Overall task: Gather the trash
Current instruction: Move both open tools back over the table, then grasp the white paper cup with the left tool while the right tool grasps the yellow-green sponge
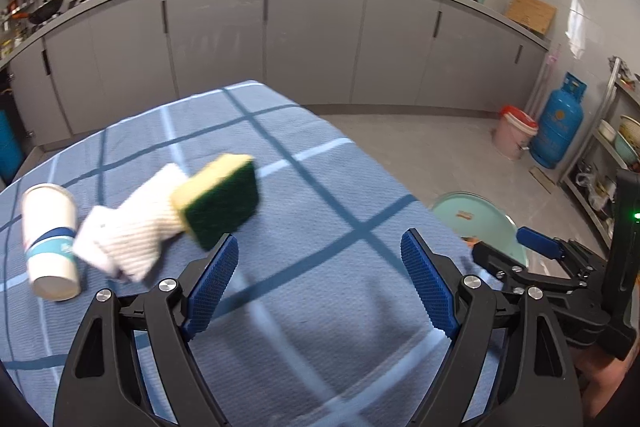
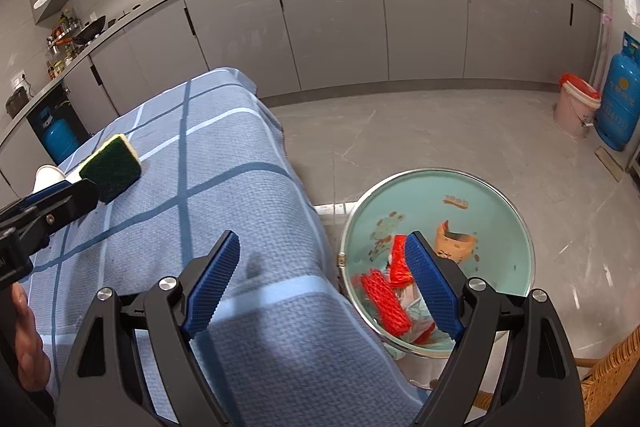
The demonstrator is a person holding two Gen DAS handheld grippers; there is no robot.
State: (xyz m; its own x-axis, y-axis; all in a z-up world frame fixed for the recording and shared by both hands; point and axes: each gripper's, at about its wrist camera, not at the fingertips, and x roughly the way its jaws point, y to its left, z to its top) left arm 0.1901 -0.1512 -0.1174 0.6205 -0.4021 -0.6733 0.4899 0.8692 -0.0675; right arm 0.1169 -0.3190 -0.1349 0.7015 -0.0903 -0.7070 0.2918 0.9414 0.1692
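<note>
Both tools are wide open and hold nothing. Move the left tool (image 1: 320,283) to the white paper cup (image 1: 50,241) by the counter's left edge, squeeze softly, then drop it in the round green bin (image 2: 472,187). The right tool (image 2: 324,283) waits.

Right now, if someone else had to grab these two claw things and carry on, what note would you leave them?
Left gripper: open, empty, above the blue checked tablecloth.
Right gripper: open, empty, over the table's edge beside the bin.
On the table: a paper cup on its side, a crumpled white cloth next to it, and a yellow-green sponge resting against the cloth.
Done: the mint-green bin on the floor already holds red netting, an orange carton scrap and other wrappers.
Left: probably the cup; whether the cloth and sponge count as trash is your call.
</note>
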